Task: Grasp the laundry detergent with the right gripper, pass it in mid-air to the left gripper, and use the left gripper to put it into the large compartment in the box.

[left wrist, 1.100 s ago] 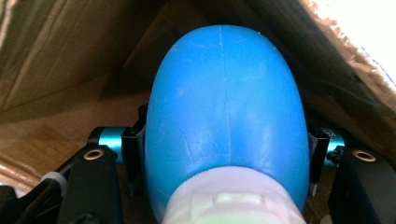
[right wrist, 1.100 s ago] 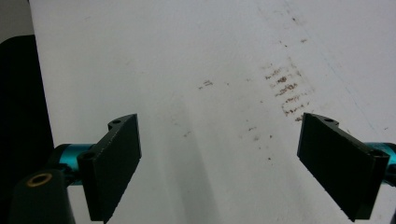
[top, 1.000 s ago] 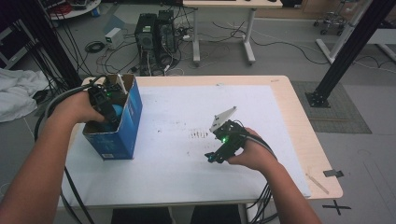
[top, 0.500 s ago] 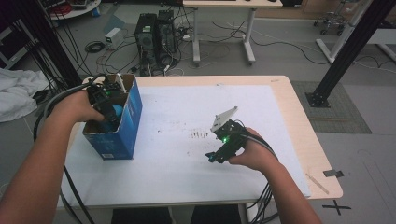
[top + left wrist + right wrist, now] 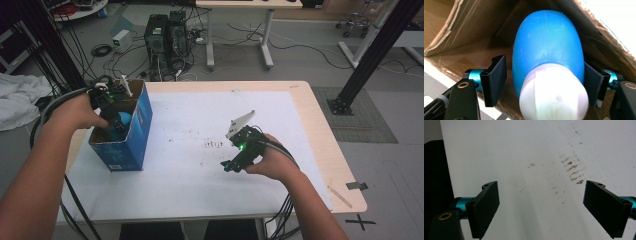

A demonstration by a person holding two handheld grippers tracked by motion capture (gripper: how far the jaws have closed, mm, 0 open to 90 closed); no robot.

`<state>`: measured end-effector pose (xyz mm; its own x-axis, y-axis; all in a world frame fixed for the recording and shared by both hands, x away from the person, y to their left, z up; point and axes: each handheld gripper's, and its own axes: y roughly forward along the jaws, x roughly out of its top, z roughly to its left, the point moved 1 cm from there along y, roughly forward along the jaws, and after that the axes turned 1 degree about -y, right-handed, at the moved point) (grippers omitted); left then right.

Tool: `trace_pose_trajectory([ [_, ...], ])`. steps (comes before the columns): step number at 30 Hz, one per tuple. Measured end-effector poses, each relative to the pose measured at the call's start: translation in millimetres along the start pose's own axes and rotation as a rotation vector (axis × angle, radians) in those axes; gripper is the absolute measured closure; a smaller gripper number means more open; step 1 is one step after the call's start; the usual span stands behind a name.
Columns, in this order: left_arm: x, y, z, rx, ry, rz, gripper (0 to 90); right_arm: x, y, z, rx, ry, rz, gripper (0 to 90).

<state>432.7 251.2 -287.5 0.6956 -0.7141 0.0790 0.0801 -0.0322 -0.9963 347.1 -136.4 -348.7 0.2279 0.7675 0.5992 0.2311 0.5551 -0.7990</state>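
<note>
A white sheet [image 5: 190,165] is covering the desk [image 5: 320,115], with computer towers [image 5: 165,35] on the floor behind. At its left edge, the left gripper [image 5: 116,119] is reaching into the blue box [image 5: 132,135]; its jaws have just been opening around the blue-and-white bottle [image 5: 549,65], left pad clear. The right gripper [image 5: 231,165] is hovering wide open, unmoved since before
</note>
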Motion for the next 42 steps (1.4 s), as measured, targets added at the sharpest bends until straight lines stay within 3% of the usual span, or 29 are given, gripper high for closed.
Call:
trace_pose_trajectory([
  [18,2.3,-28.0,-10.3,0.038,0.028,-0.017,25.6,10.1,-25.2,-3.5,-0.02,-0.029,0.035,12.7],
  [28,1.0,-49.0,-16.8,0.036,0.033,-0.034,23.0,16.3,-36.5,-5.1,-0.024,-0.044,0.049,12.7],
  [37,-1.2,-67.5,-27.5,0.047,0.072,-0.067,17.9,21.9,-38.9,-4.2,0.001,-0.06,0.086,12.7],
  [42,0.6,-72.9,-40.3,0.024,0.129,-0.06,17.9,26.8,-39.8,-4.6,0.028,-0.074,0.134,12.7],
])
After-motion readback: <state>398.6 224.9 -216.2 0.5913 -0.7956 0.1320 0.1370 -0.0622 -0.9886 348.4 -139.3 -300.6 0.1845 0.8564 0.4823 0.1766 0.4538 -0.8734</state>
